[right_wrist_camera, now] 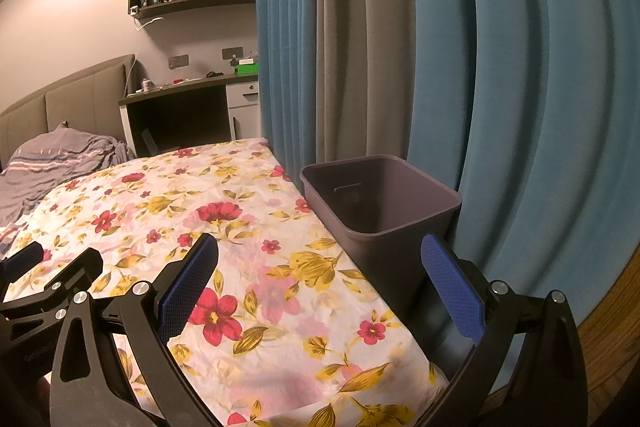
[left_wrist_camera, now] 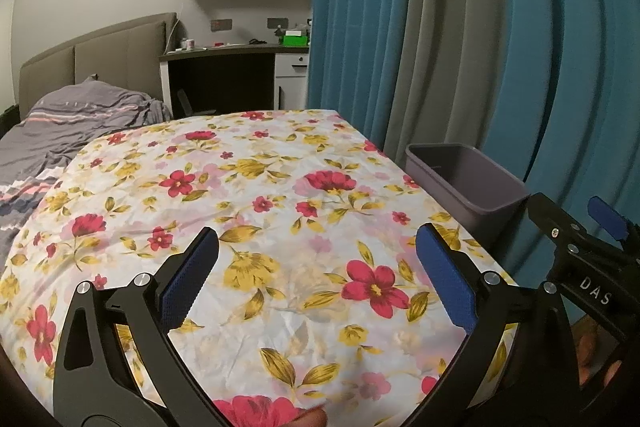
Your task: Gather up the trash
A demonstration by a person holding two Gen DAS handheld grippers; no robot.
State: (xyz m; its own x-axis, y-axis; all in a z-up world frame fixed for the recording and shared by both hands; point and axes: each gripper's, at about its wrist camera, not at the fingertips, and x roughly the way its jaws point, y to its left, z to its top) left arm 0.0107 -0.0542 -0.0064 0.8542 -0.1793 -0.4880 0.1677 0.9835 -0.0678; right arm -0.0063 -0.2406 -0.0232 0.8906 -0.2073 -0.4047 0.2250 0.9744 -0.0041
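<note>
Hovering over floral table (left_wrist_camera: 280,187), both grippers' fingers apart, empty; no trash visible, bin (right_wrist_camera: 380,203) beside table; likely finished or search next.

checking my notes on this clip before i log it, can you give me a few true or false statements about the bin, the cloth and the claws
1. The purple bin stands beside the floral cloth, on its curtain side. True.
2. The left claw is shut on a piece of trash. False: its jaws stand wide apart with nothing between them.
3. The right claw is open and holds nothing. True.
4. The bin is turned upside down. False: it stands upright with its mouth open to the top.
5. Crumpled paper lies in the middle of the floral cloth. False: no trash shows on the cloth in either view.
</note>
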